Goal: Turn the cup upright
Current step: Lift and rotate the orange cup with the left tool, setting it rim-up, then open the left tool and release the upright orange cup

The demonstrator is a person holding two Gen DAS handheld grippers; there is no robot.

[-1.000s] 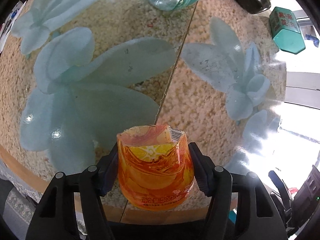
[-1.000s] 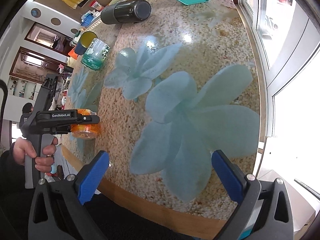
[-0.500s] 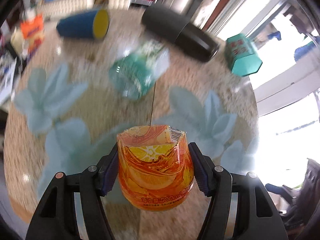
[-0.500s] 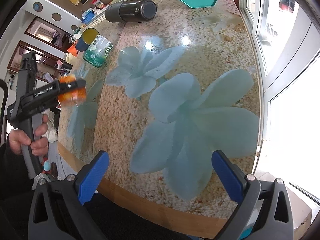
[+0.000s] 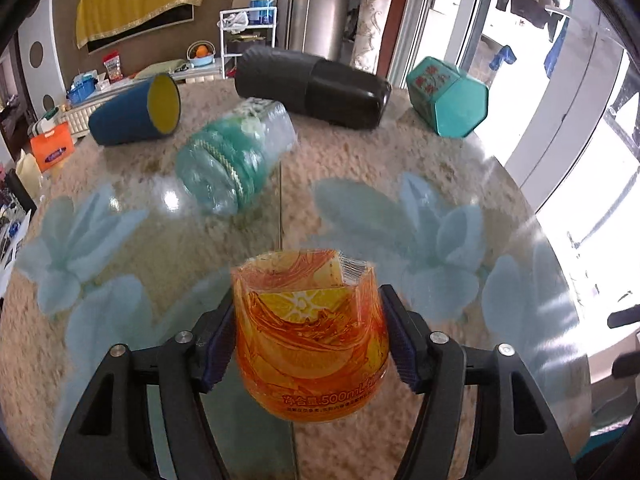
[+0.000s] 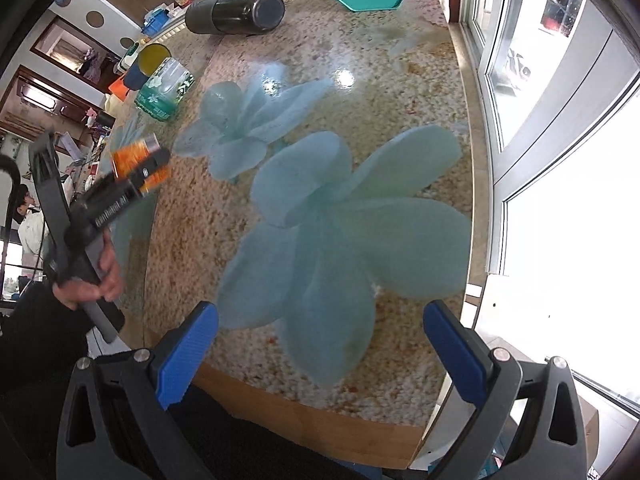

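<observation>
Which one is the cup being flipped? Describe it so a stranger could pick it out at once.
Start at the round stone table with pale blue flowers. Four containers lie on their sides at its far edge; nearer the camera, the left gripper is shut on the orange cup. It is the only see-through orange one, printed with citrus slices, and the only one held off the table.

A home: floral dining table [image 5: 400, 168], curtain [image 5: 374, 12], storage rack [image 5: 248, 36].
</observation>
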